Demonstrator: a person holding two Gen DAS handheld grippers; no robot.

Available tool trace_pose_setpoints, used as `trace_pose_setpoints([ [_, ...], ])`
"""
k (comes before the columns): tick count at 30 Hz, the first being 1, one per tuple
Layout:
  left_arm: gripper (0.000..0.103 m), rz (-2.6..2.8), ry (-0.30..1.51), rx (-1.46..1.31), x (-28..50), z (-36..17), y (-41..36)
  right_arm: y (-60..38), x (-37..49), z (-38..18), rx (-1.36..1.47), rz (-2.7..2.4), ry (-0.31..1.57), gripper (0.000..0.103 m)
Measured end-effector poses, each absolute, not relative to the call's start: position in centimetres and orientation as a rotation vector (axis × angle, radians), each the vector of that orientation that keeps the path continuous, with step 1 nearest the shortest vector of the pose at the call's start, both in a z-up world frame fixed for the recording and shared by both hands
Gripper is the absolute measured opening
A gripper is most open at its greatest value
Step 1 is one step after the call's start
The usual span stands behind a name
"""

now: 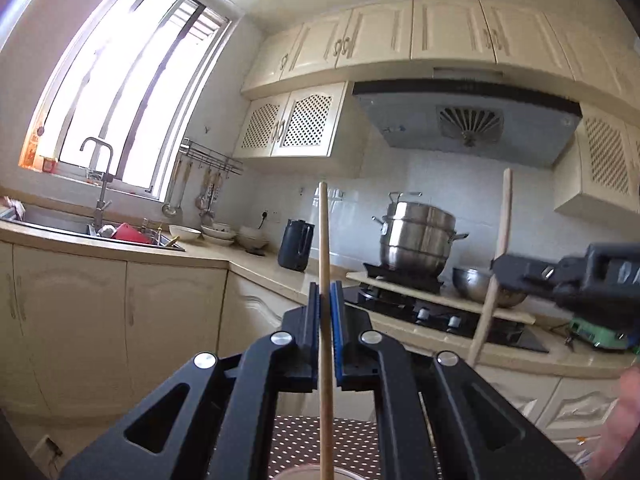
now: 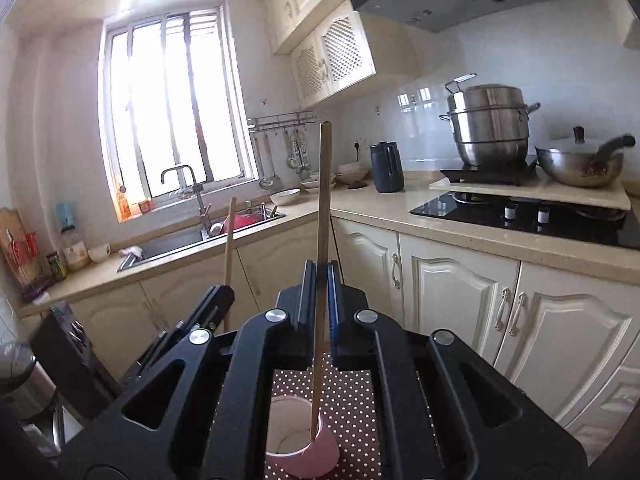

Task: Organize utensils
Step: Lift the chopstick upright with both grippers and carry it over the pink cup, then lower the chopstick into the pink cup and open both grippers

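Over the dotted cloth [image 2: 356, 404], the right hand-held gripper [image 2: 322, 280] is clamping a wooden-handled pink ladle [image 2: 320, 454] whose bowl is hanging at the rim of the pink cup [image 2: 286, 432]; the left hand-held gripper [image 1: 327, 300], beside the cup, is clamping an upright wooden stick [image 1: 325, 240]. To my eye, each handle should be staying vertical, lowering straight into the cup, one at a time, before the jaws part.
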State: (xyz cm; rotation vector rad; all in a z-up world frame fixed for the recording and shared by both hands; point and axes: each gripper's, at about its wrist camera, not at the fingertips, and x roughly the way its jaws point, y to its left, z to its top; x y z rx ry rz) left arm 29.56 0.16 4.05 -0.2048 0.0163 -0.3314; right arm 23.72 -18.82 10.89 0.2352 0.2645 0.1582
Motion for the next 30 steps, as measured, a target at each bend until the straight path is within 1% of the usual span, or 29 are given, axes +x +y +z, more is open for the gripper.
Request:
trace_pose_setpoints([
  [3, 0.006, -0.314, 0.019, -0.166, 30.4, 3.3, -0.4, -19.7, 24.5, 11.4, 0.291, 0.214, 0.309, 0.006],
  [7, 0.006, -0.323, 0.046, -0.162, 31.3, 2.6, -0.7, -19.5, 24.7, 11.6, 0.281, 0.237, 0.297, 0.006],
  [17, 0.006, -0.292, 0.051, -0.091, 30.7, 0.6, -0.7, -18.0, 27.2, 6.8, 0.241, 0.25, 0.446, 0.006],
  [24, 0.006, -0.28, 0.1, -0.057, 30.3, -0.6, -0.5, -17.0, 28.6, 3.3, 0.201, 0.302, 0.59, 0.006],
  [30, 0.006, -0.283, 0.163, -0.015, 28.7, -1.5, 0.3, -16.3, 27.8, 2.7, 0.15, 0.315, 0.567, 0.007],
])
